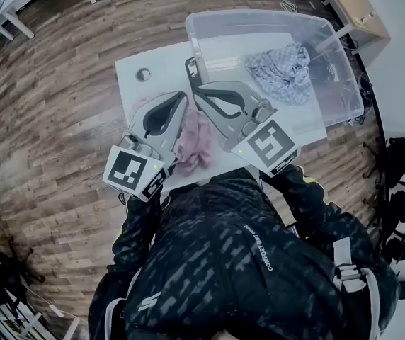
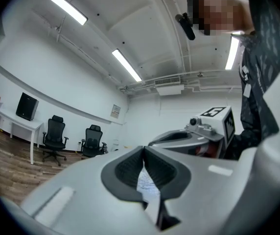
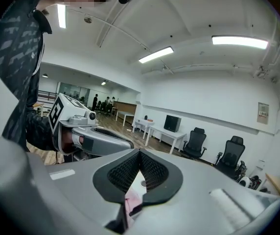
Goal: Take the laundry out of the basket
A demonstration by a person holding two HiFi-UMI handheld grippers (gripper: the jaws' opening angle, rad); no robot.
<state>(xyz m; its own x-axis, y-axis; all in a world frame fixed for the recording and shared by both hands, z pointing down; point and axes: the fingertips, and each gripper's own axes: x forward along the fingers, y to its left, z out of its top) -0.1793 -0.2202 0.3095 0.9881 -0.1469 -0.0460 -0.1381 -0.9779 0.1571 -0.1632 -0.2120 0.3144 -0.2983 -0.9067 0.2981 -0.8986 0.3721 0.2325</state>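
A pink garment [image 1: 197, 142] hangs in the air between my two grippers, in front of the person's chest. My left gripper [image 1: 183, 98] is shut, and a pale strip of cloth [image 2: 145, 182] is pinched between its pads. My right gripper [image 1: 190, 66] is shut too, with pink fabric [image 3: 131, 199] caught in its jaws. Both grippers are raised above the white table [image 1: 161, 57], side by side. Behind them stands the clear plastic basket [image 1: 259, 14], with a blue-and-white patterned garment [image 1: 284, 71] crumpled inside it.
The table has a round cable hole [image 1: 143, 74] at its left. Wooden floor surrounds it. Black office chairs [image 2: 55, 133] and white desks [image 3: 165, 135] line the far walls. Each gripper shows in the other's view: the right [image 2: 203, 131], the left [image 3: 83, 131].
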